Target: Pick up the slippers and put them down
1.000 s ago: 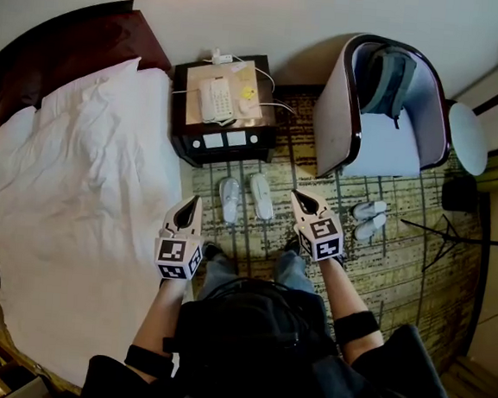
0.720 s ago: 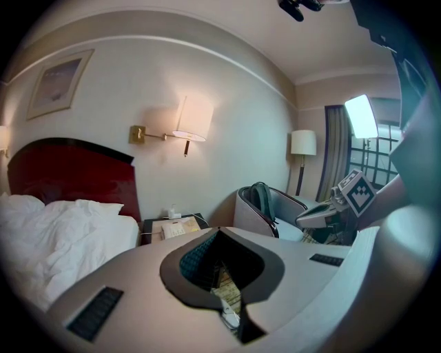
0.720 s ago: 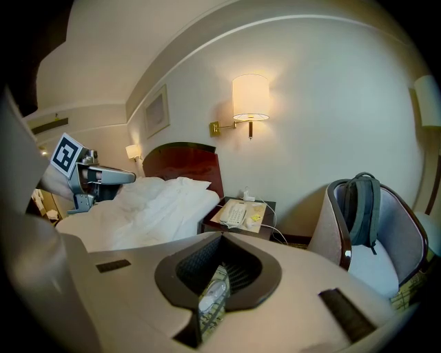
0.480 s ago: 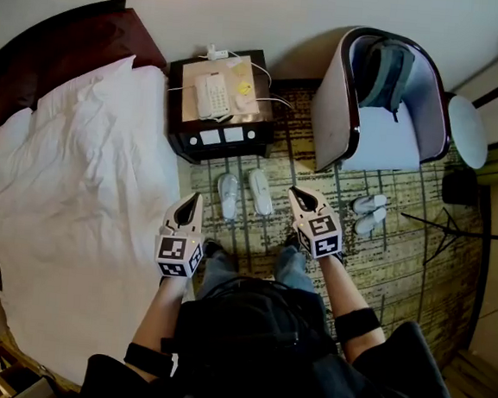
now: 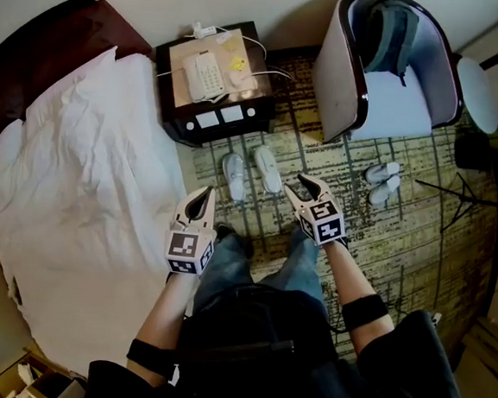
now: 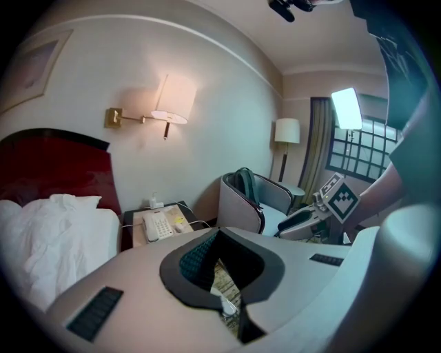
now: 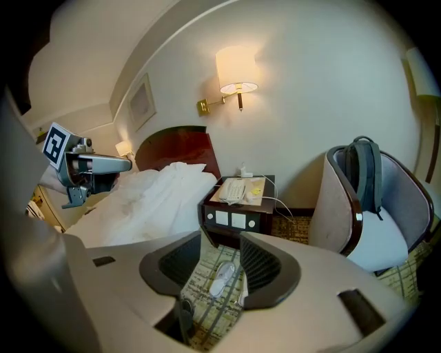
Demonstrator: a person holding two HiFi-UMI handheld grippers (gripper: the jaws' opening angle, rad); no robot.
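Two white slippers (image 5: 267,169) lie side by side on the patterned carpet (image 5: 401,242), at twelve o'clock from the grippers and just in front of the nightstand (image 5: 182,127), which bears a telephone (image 5: 203,75). A second pair (image 5: 380,183) lies at two o'clock, near the armchair (image 5: 336,80); a backpack (image 5: 390,35) sits in its seat. The left gripper (image 5: 202,193) is clenched on nothing. The right gripper (image 5: 307,188) has just been opening its jaws; they stand apart, empty, above the carpet.
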